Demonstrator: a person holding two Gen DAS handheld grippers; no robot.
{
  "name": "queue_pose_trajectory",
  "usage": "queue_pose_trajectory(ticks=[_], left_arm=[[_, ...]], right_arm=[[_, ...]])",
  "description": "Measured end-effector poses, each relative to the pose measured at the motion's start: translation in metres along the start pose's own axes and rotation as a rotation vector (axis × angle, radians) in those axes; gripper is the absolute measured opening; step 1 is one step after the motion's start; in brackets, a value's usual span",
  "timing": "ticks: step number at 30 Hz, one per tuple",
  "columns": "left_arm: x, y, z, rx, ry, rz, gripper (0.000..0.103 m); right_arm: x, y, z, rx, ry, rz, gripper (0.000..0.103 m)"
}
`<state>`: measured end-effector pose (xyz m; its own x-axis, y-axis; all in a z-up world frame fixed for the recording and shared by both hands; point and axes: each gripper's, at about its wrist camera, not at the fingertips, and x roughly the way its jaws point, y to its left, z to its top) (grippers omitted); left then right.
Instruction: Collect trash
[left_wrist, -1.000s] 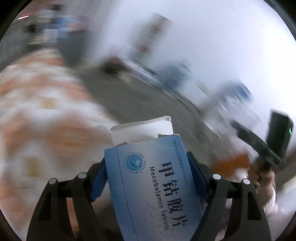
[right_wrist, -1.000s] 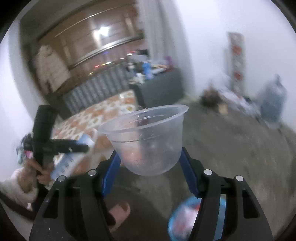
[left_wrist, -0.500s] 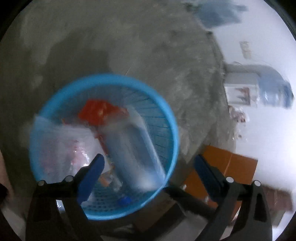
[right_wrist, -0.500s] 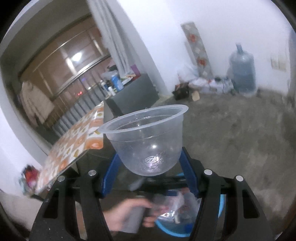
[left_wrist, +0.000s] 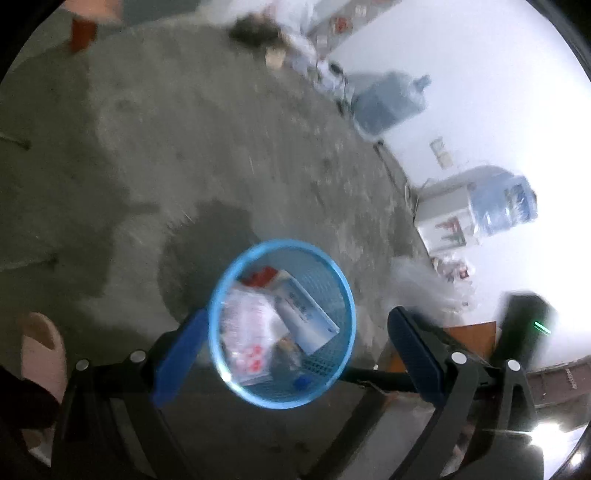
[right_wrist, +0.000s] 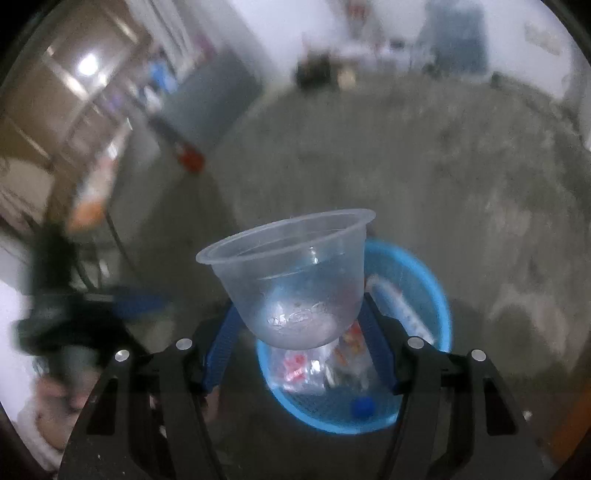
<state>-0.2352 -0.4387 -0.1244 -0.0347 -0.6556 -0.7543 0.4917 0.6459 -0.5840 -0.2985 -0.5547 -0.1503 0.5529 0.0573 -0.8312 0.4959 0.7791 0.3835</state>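
**A:** Take the blue basket (right_wrist: 441, 295) as the landmark. Where does the clear plastic cup (right_wrist: 291, 280) sit from it?

**B:** Above its near rim, a little to the left in the right wrist view. The right gripper (right_wrist: 295, 332) pinches the cup's lower wall from both sides, mouth tilted up and away. I judge the coming move is a short carry forward over the basket's mouth, then a release.

**A:** And the other hand?

**B:** The left gripper (left_wrist: 295, 347) hangs over the same basket (left_wrist: 343, 291), jaws spread wide with nothing between them. The right one is the one with work left.

**A:** Counts, big to small?

**B:** One basket. Inside it one blue-and-white box (left_wrist: 306, 310), lying slantwise; one crinkled wrapper (left_wrist: 247, 332); one small blue cap (right_wrist: 362, 408). One cup outside.
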Motion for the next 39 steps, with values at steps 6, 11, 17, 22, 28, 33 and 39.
queue_pose_trajectory(ticks=[6, 11, 17, 22, 28, 33, 39], left_arm=[[-0.028, 0.012, -0.026, 0.026, -0.075, 0.010, 0.095], [-0.024, 0.027, -0.043, -0.003, -0.046, 0.004, 0.095], [-0.031, 0.014, -0.046, 0.076, -0.055, 0.032, 0.095], [-0.090, -0.016, -0.058, 0.261, -0.248, 0.201, 0.096], [-0.171, -0.041, -0.102, 0.377, -0.502, 0.451, 0.098], [-0.228, -0.031, -0.134, 0.258, -0.596, 0.536, 0.098], [-0.255, -0.033, -0.170, 0.234, -0.718, 0.706, 0.098]], right_arm=[[0.104, -0.013, 0.019, 0.034, 0.313, -0.261, 0.061], [0.110, -0.028, 0.017, 0.163, 0.351, -0.231, 0.071], [0.058, -0.015, 0.013, 0.180, 0.215, -0.227, 0.074], [-0.027, 0.045, 0.008, 0.069, -0.039, -0.156, 0.074], [-0.120, 0.155, -0.049, -0.140, -0.340, -0.081, 0.089], [-0.155, 0.216, -0.116, -0.243, -0.599, -0.136, 0.095], [-0.142, 0.225, -0.149, -0.279, -0.626, -0.068, 0.095]])
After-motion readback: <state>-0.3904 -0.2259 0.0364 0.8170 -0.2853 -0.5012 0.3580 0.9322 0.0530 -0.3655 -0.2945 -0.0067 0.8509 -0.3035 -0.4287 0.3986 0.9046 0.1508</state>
